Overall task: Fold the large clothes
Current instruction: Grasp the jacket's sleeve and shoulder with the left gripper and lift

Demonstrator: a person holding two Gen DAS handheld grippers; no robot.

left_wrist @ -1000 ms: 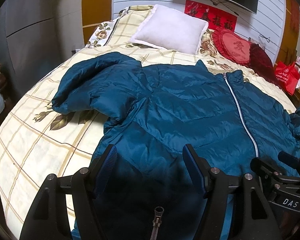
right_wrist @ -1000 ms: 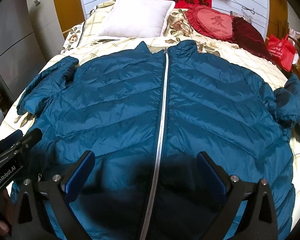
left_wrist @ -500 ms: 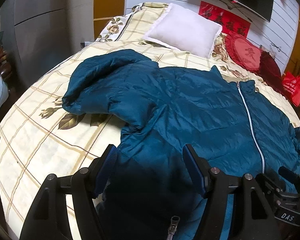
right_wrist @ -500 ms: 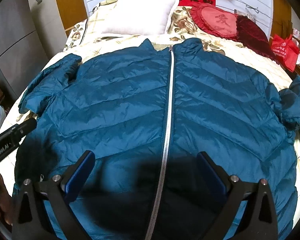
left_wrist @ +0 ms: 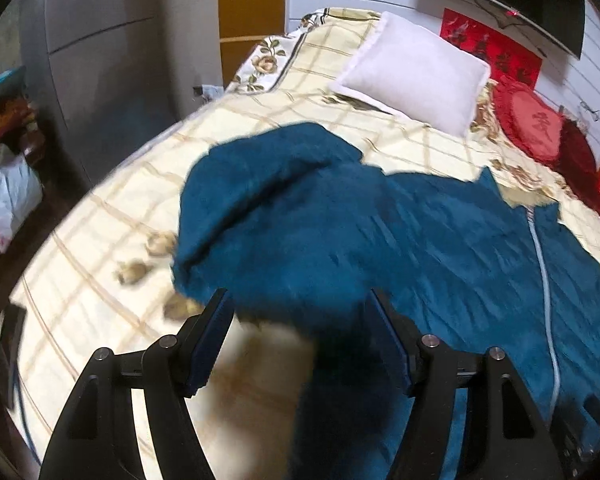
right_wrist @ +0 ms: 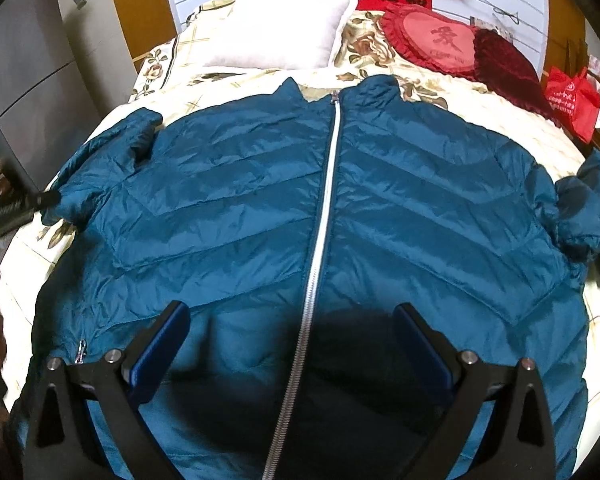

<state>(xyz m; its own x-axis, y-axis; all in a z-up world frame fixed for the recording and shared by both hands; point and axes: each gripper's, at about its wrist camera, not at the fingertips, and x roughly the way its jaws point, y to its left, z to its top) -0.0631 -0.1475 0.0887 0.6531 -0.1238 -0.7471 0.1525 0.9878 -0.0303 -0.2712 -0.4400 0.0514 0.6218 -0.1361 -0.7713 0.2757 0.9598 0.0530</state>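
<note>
Right then, the blue jacket (right_wrist: 320, 208) lay zipped and flat on the bed (left_wrist: 100, 248), puffy, light and slippery-looking. Both the left gripper (left_wrist: 300, 336) and right gripper (right_wrist: 292, 344) hung spread and empty above its near hem; the left sleeve (left_wrist: 260, 184) looked the best hold.

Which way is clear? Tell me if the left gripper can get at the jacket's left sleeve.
Probably yes: the left gripper is open, the sleeve lies right ahead on the bed, nothing between.

The jacket (right_wrist: 324, 216) is seen from above its near hem, and its left sleeve (left_wrist: 268, 200) from the near left; the bed (left_wrist: 100, 248) is shared.
</note>
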